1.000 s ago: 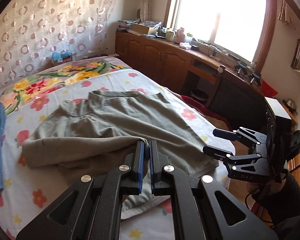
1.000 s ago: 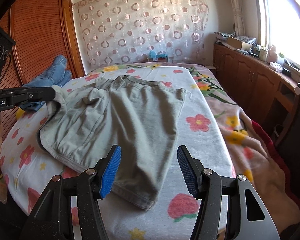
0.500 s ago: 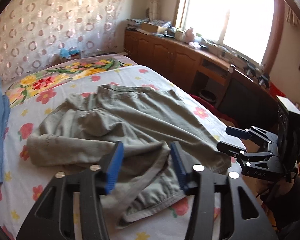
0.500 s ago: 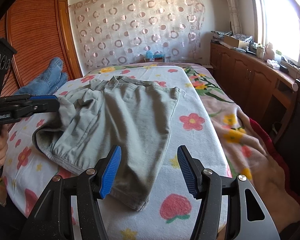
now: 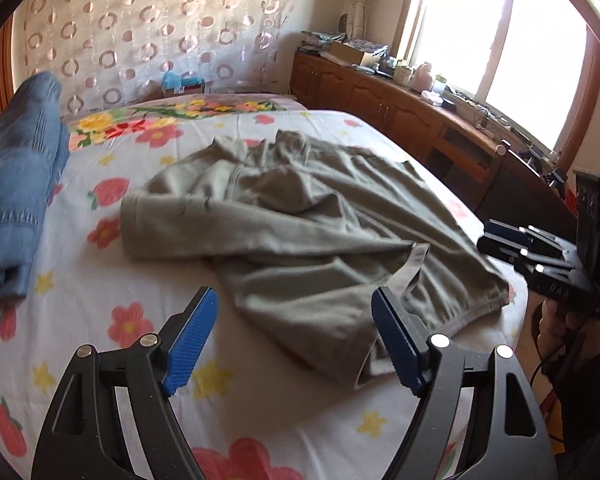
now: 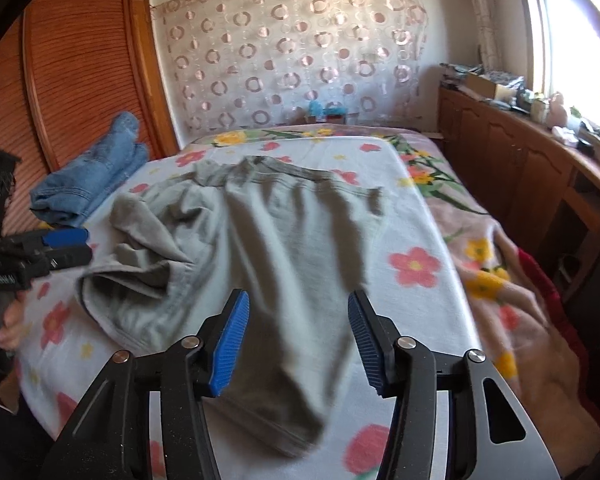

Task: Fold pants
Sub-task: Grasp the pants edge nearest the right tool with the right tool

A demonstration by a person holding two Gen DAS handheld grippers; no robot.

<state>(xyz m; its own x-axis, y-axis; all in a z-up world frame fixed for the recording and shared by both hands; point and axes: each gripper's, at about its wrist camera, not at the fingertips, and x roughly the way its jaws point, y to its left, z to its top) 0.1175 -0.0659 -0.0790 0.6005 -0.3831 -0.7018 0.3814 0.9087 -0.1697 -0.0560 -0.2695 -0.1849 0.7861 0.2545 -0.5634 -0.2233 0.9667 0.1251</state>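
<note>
We have both tools empty at this point. Our left tool point(image 5: 292, 336) stands with its blue pads spread wide over the near part of the pants point(image 5: 300, 232), gripping nothing, and our right tool point(image 6: 296, 340) is likewise spread apart above the cloth, clear of it as far as we can tell.

The grey-green pants lie on the bed point(image 6: 420, 216), on its flowered sheet, waistband toward the far end. One leg is thrown roughly across the other, so the left side is a bunched heap point(image 6: 140, 256) with loose ridges, while the right leg runs fairly flat toward us. Its hem point(image 6: 296, 436) sits near the bed's front edge. A pair of blue jeans point(image 5: 16, 184) lies well apart at the left side of the bed.

We judge the first fold, leg over leg, to be half made: the cloth is across but untidy. Next we would need to pinch the rumpled upper leg at its hem and near the seat, draw it out flat, and line its edges up with the lower leg before folding lengthwise.
</note>
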